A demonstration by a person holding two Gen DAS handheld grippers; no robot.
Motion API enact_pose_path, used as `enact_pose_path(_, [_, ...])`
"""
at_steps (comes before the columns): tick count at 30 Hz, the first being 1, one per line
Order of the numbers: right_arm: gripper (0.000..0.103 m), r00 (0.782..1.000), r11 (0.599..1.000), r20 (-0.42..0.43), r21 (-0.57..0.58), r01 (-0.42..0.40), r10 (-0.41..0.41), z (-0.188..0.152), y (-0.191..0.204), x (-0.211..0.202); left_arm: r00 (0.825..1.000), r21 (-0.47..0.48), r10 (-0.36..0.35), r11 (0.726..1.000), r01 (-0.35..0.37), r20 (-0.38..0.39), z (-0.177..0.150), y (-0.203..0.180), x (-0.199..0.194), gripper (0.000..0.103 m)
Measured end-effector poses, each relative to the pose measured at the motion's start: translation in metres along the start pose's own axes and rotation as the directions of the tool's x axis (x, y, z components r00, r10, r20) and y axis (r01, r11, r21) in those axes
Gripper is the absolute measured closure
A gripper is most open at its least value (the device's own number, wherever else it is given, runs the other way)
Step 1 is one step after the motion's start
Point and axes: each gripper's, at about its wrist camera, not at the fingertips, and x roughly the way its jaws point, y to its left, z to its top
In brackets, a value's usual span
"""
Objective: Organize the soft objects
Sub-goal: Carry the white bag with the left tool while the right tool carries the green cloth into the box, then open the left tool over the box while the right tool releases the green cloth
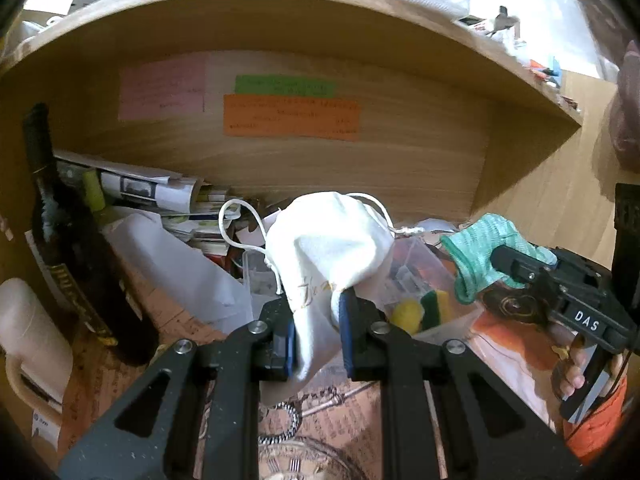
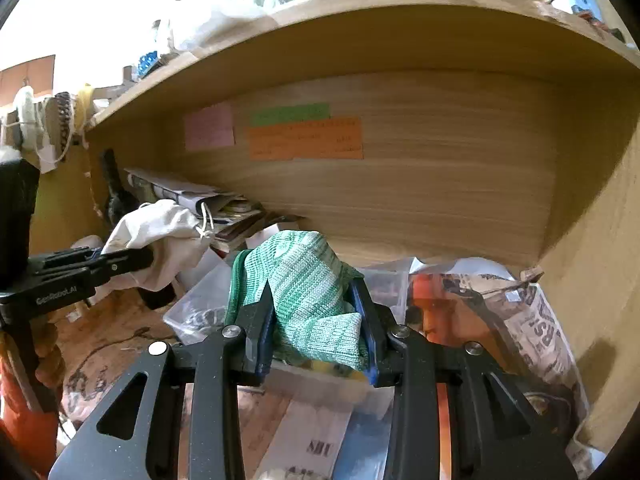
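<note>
Both soft things are picked up: left gripper (image 1: pixel 316 320) fingers clamped on the white pouch (image 1: pixel 328 248), right gripper (image 2: pixel 316 320) fingers clamped on the green cloth (image 2: pixel 304 284). Neither's put away yet, I'd say.

A wooden desk surface (image 1: pixel 560 208) sits in an alcove under a wooden shelf (image 1: pixel 280 4), and it is crowded. Far left, a dark bottle (image 1: pixel 76 280) stands upright, with a pale plastic jug (image 1: pixel 32 340) just beside it at the near left edge. Behind the bottle, a stack of papers and magazines (image 1: pixel 168 192) leans against the back panel (image 1: pixel 360 172). Spread newspaper (image 2: pixel 532 320) covers much of the surface. In the middle rests a clear plastic container (image 1: pixel 436 292), yellow and green sponges inside. Up top, the shelf carries a heap of clutter, too blurred to sort out.
</note>
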Motion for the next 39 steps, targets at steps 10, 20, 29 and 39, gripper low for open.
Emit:
enact_pose_path(10, [0.072, 0.995, 1.000, -0.096, -0.030, -0.004, 0.001, -0.003, 0.005, 0.047, 0.993, -0.009, 0.012, 1.000, -0.013, -0.119, 0.002, 0.001, 0.061, 0.086])
enact_pose_path(20, [0.071, 0.980, 0.998, -0.199, -0.069, -0.007, -0.007, -0.019, 0.009, 0.083, 0.976, 0.032, 0.035, 0.999, -0.029, -0.215, -0.008, -0.005, 0.110, 0.086])
enact_pose_path(29, [0.069, 0.965, 0.996, -0.261, -0.090, -0.023, -0.001, -0.030, 0.011, 0.100, 0.966, 0.049, 0.035, 0.999, -0.023, -0.257, -0.017, -0.010, 0.123, 0.072])
enact_pose_path(39, [0.046, 0.972, 0.995, -0.233, -0.096, -0.031, 0.008, -0.023, 0.013, 0.080, 0.974, 0.045, 0.005, 0.999, 0.005, -0.225, -0.017, -0.016, 0.098, 0.049])
